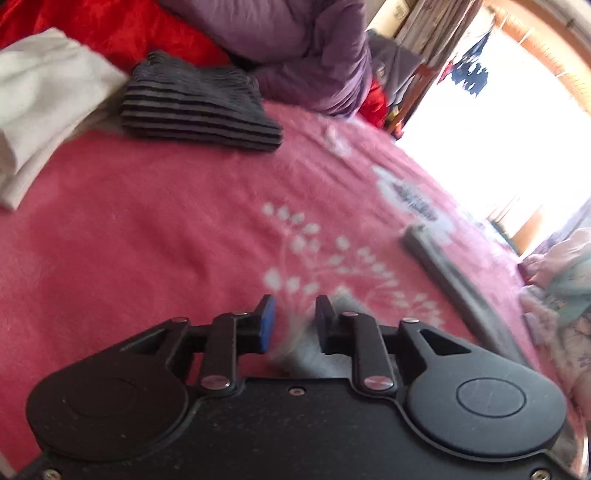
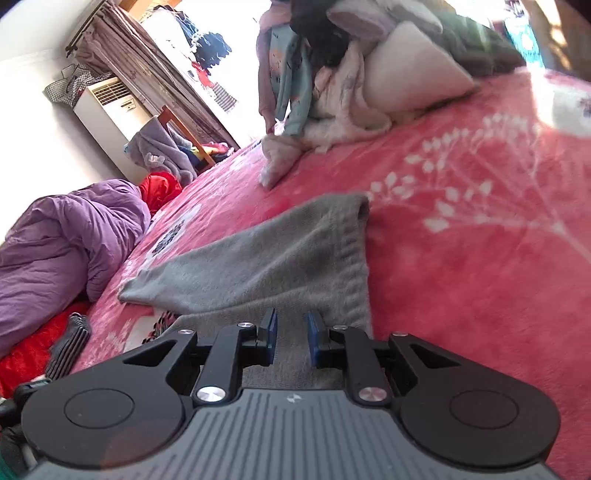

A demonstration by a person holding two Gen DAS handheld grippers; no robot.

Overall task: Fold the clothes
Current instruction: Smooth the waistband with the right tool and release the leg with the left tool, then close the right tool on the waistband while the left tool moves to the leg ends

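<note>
A grey knit garment (image 2: 273, 254) lies partly folded on the pink floral blanket (image 2: 461, 258). My right gripper (image 2: 290, 334) is open just above its near edge, jaws a small gap apart, holding nothing. In the left wrist view the garment shows as a blurred grey strip (image 1: 454, 280) at the right, with blurred grey cloth between the fingers. My left gripper (image 1: 293, 326) is open low over the blanket (image 1: 147, 240).
A folded dark striped garment (image 1: 199, 107) and a folded white one (image 1: 40, 107) lie at the far left. A purple duvet (image 2: 62, 251) and red cloth (image 1: 122, 29) lie behind. A heap of unfolded clothes (image 2: 325, 85) sits at the far edge.
</note>
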